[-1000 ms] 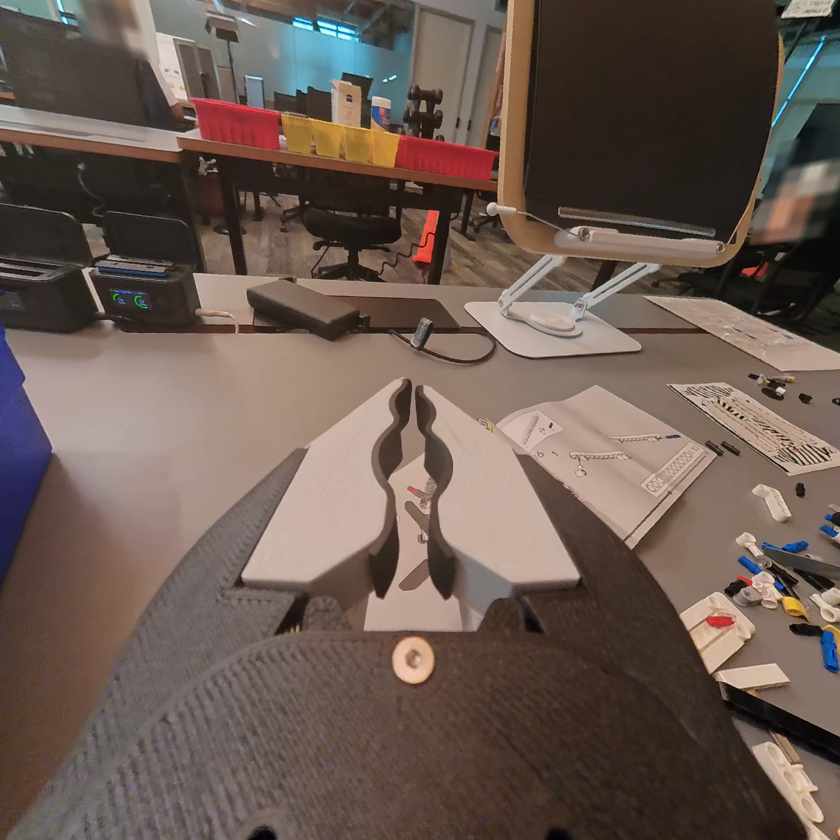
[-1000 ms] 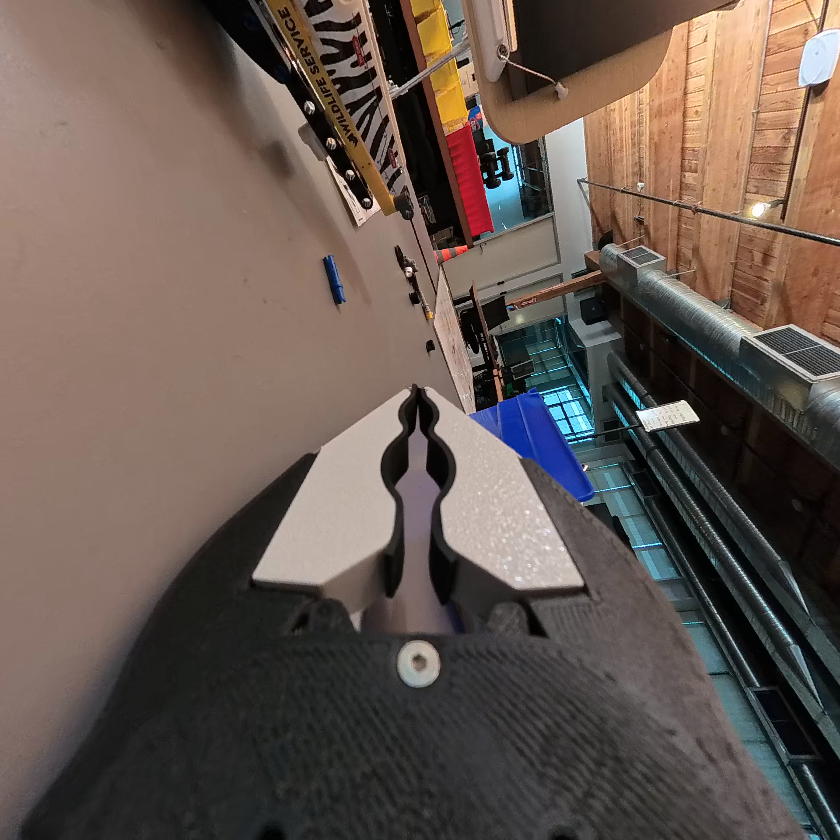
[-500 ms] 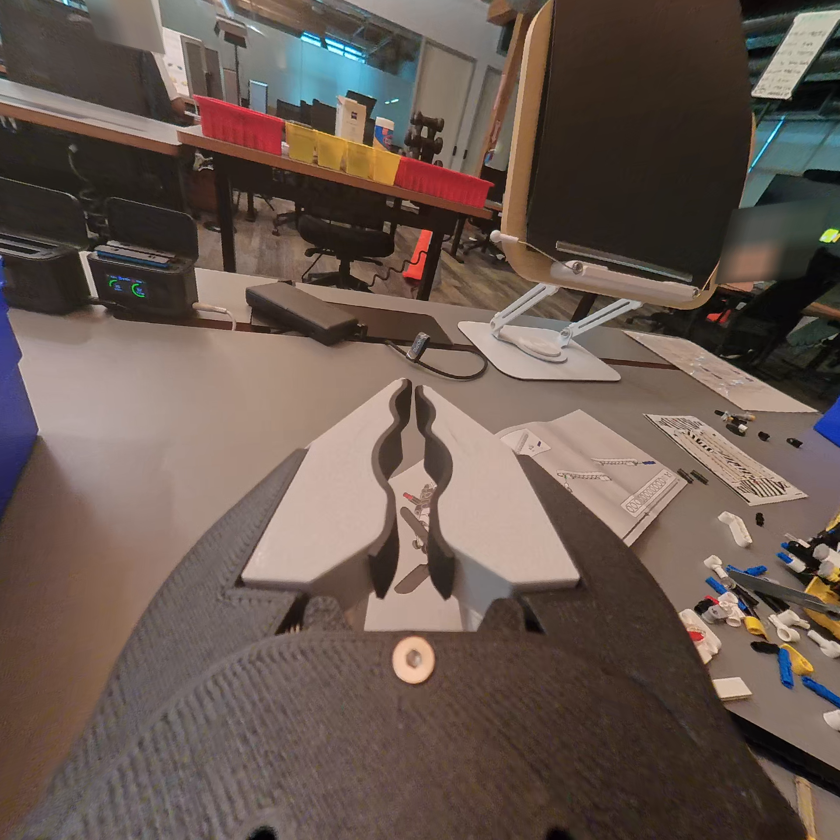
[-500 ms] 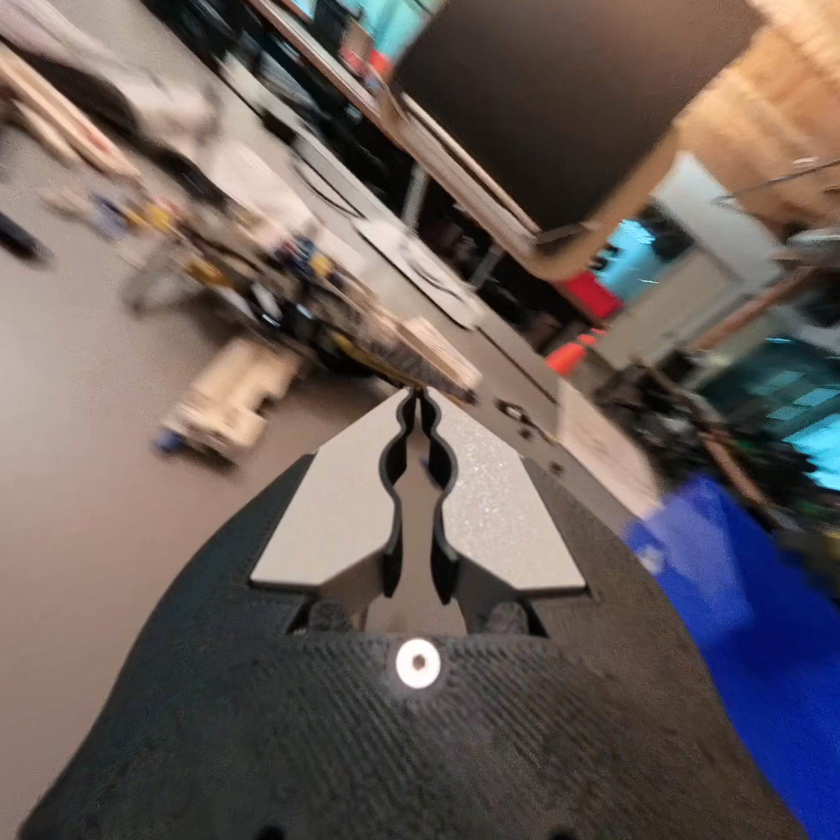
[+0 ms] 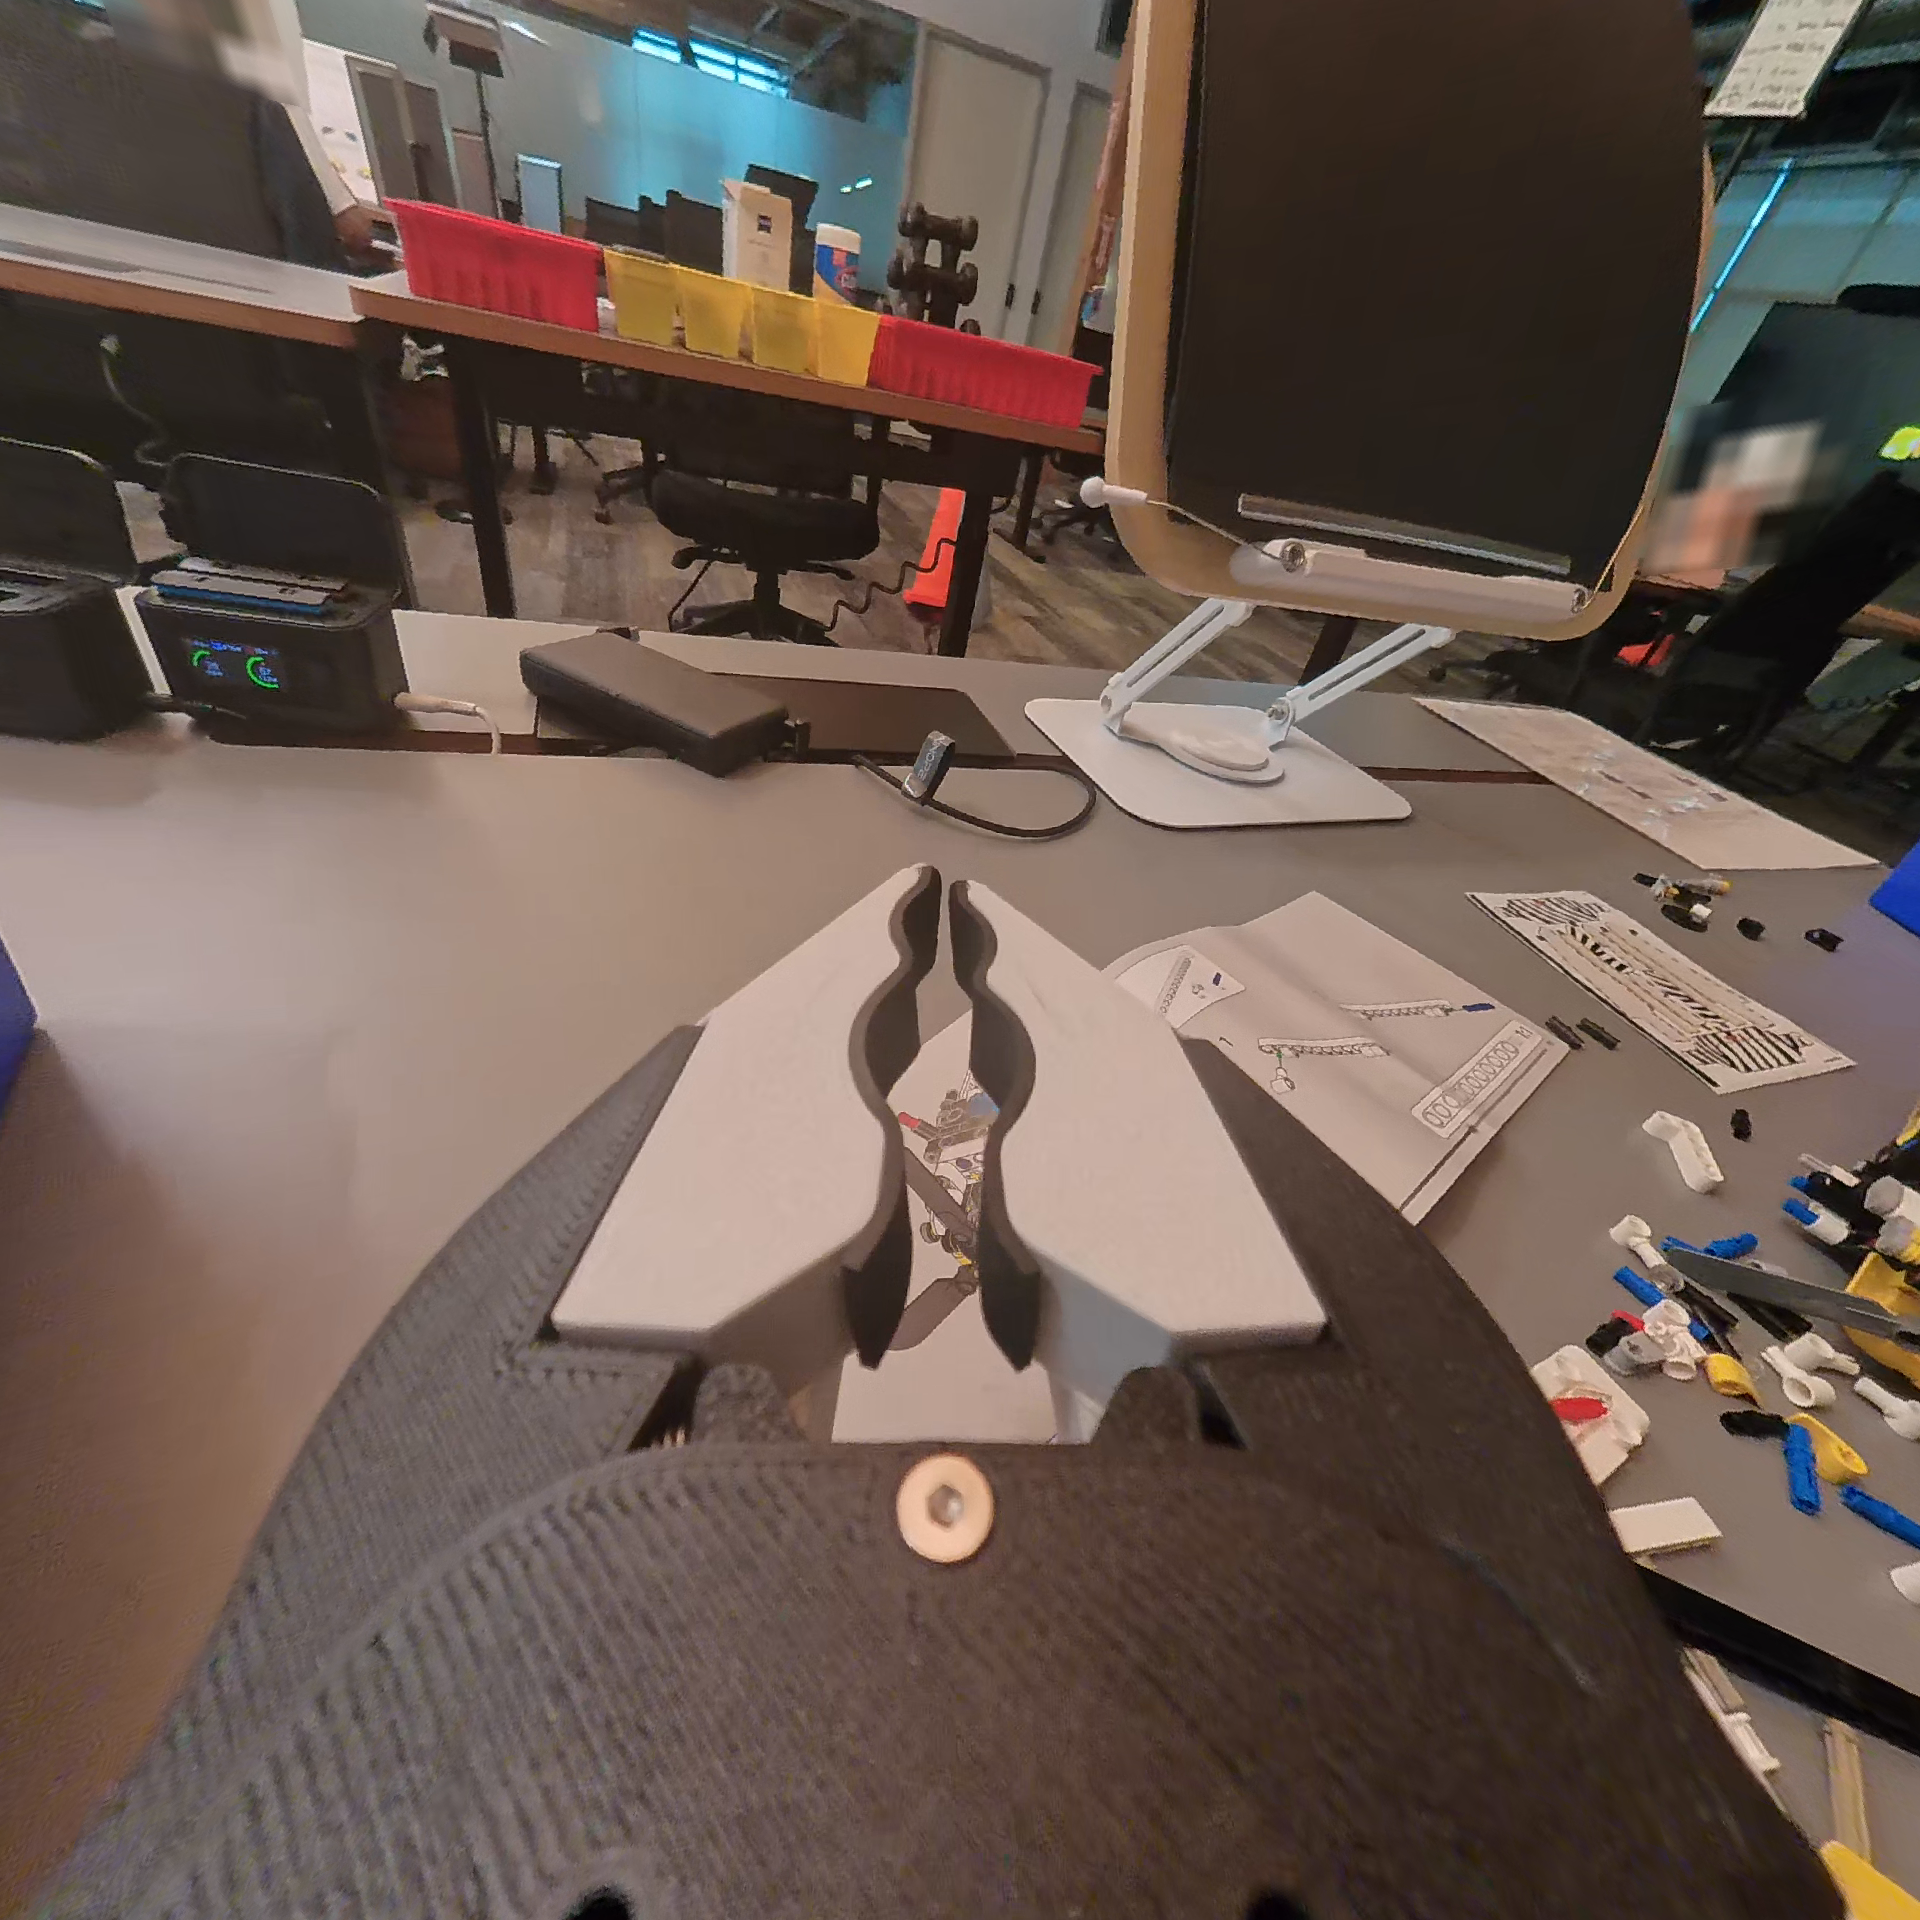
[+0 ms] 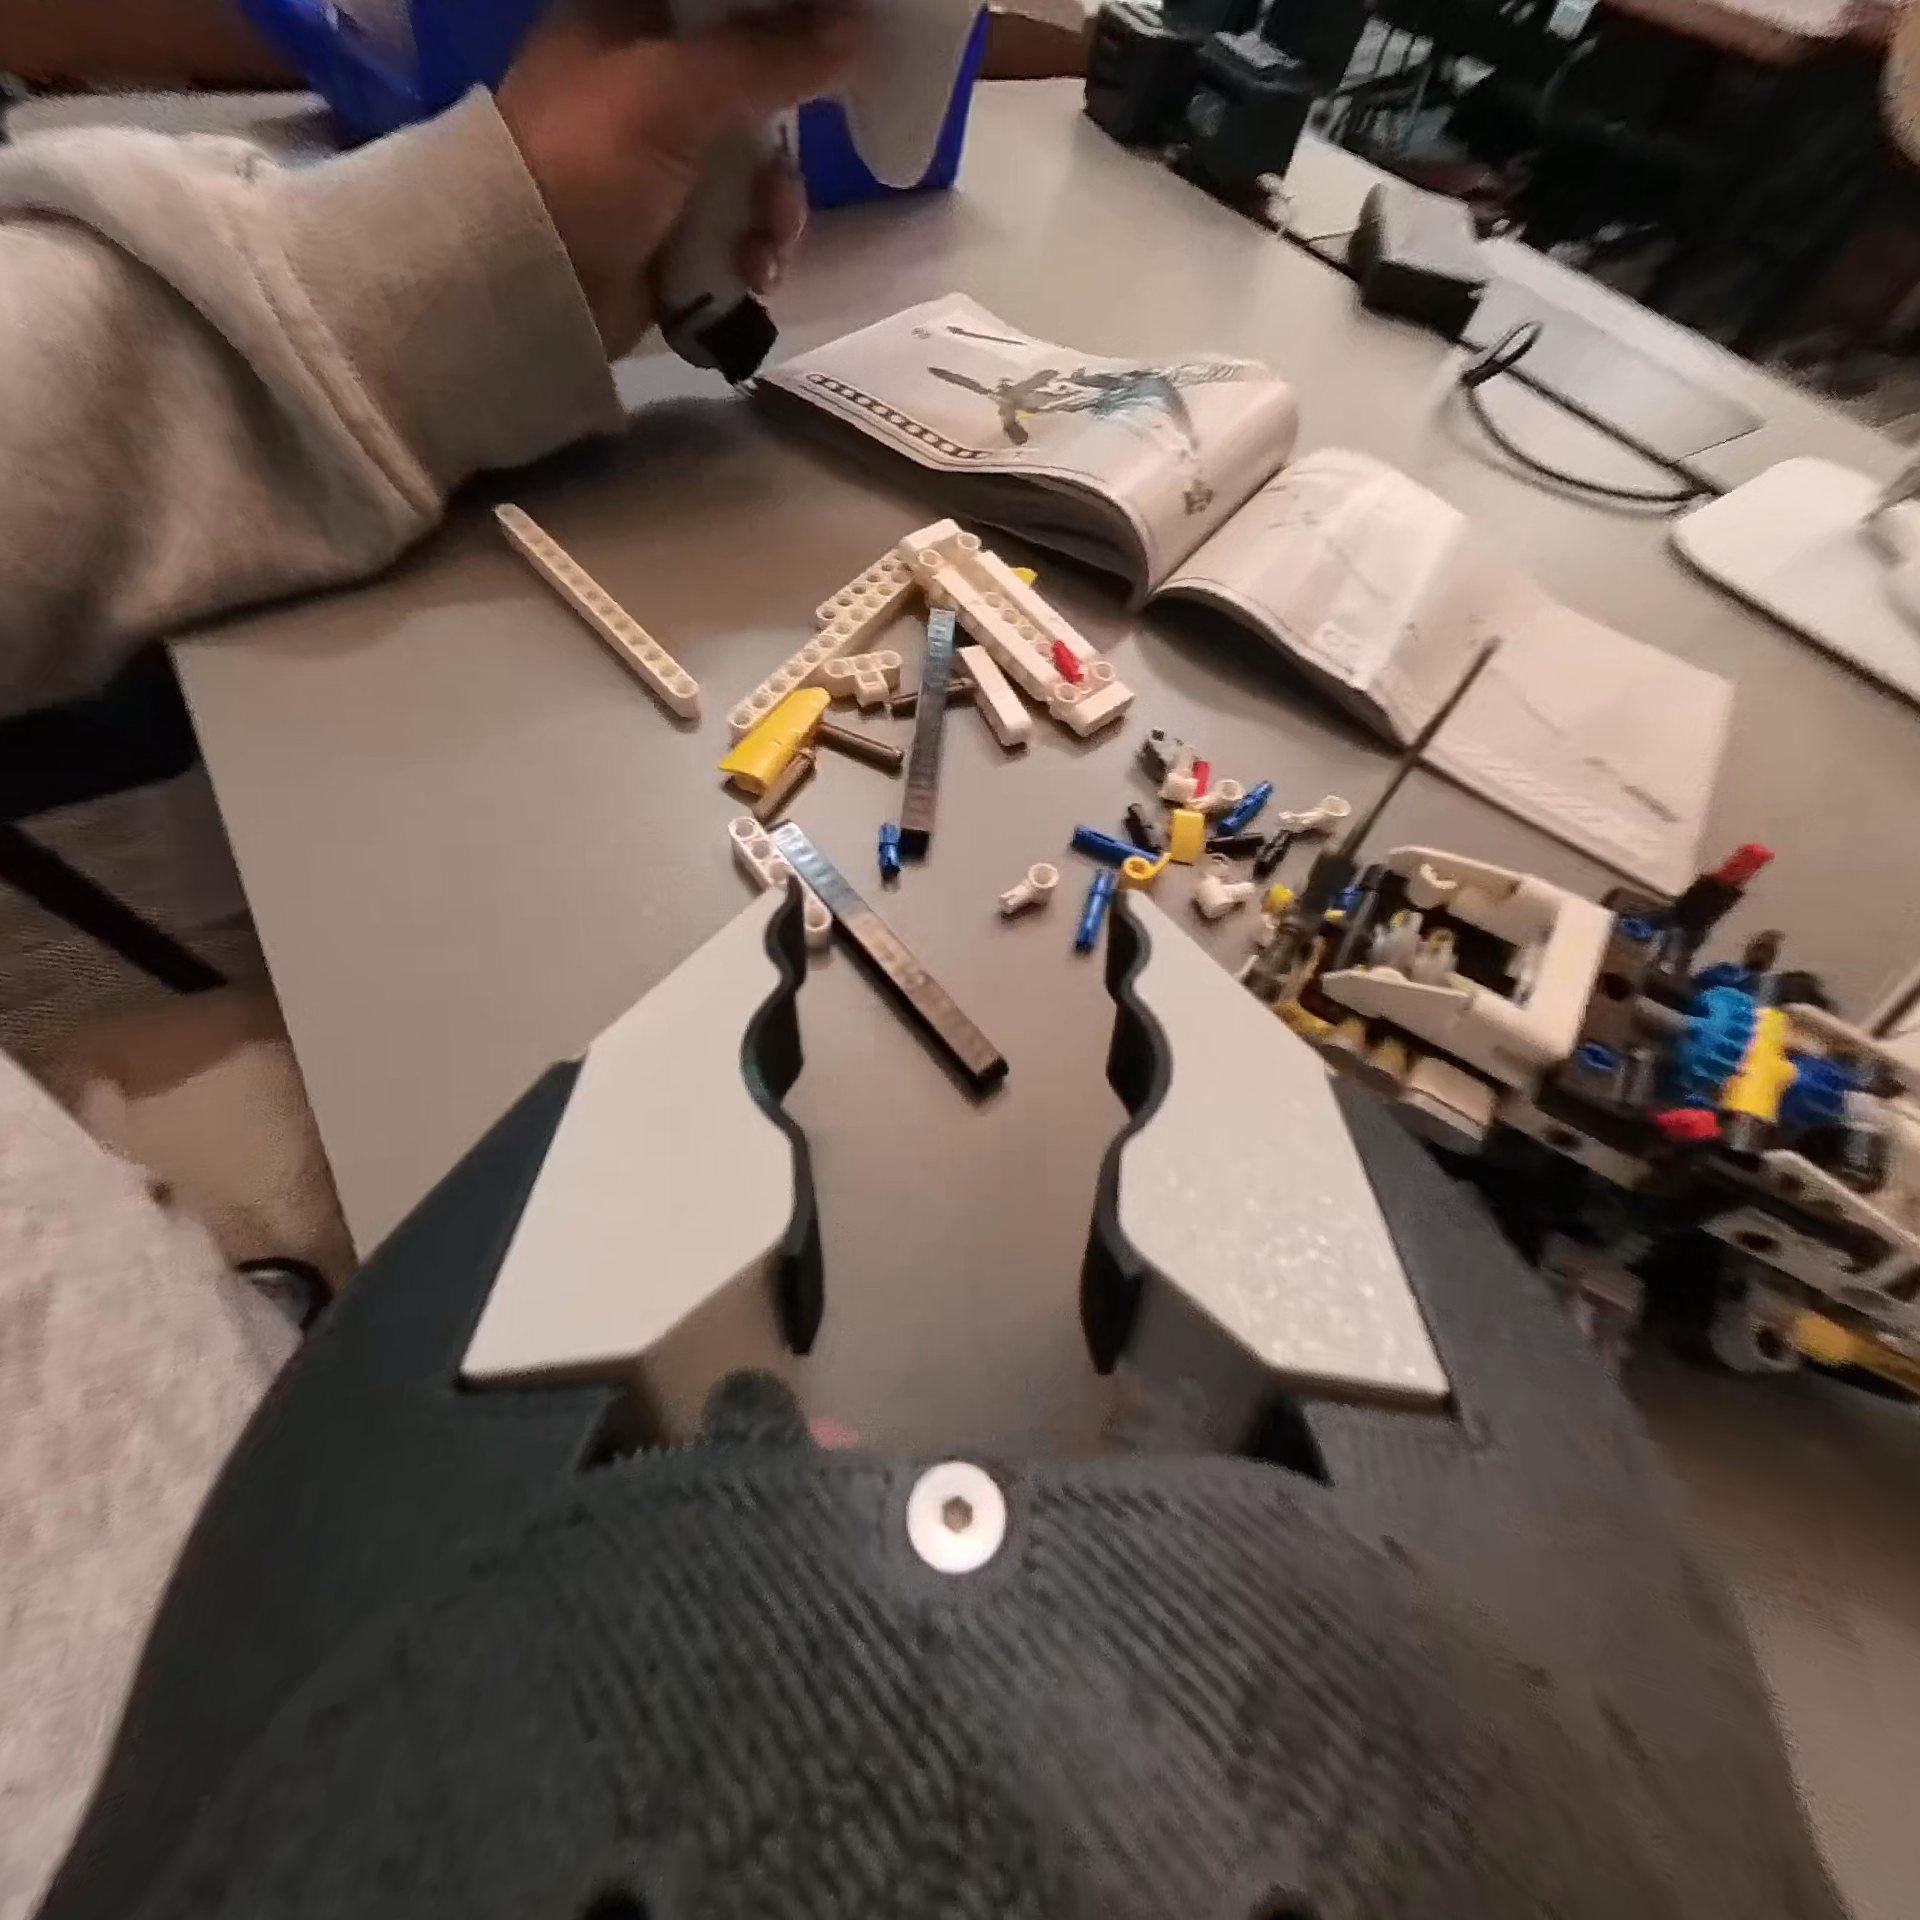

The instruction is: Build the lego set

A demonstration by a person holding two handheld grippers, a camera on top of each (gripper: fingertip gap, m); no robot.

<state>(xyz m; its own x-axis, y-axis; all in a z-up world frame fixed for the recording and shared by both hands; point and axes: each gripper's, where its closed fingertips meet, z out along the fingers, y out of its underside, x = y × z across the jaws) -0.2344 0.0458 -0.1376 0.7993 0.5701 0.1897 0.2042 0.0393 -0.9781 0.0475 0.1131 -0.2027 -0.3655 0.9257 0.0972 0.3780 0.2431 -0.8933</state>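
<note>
In the left wrist view my left gripper [image 5: 943,885] is shut and empty, hovering over the open instruction booklet [image 5: 1351,1049]. Loose small Lego pieces [image 5: 1714,1340] lie to its right. In the right wrist view my right gripper [image 6: 956,912] is open and empty, low over the table. A long dark beam [image 6: 899,971] lies between its fingertips. The partly built white, yellow and blue model [image 6: 1538,997] stands to the right. A white beam assembly [image 6: 987,623], a long white beam [image 6: 597,608] and scattered pins [image 6: 1174,842] lie ahead.
A person's hand and beige sleeve [image 6: 260,343] holding the other gripper reach in from the left. The booklet [image 6: 1195,488] lies behind the parts. A tablet on a white stand [image 5: 1216,769], a sticker sheet [image 5: 1652,987], a black power brick [image 5: 655,701] and chargers [image 5: 270,655] stand at the back. Spacing between my two grippers at the tips: around 30 cm.
My right gripper has swung round from a sideways view to face the Lego pieces, and it has opened. My left gripper has stayed shut over the booklet, shifting only slightly.
</note>
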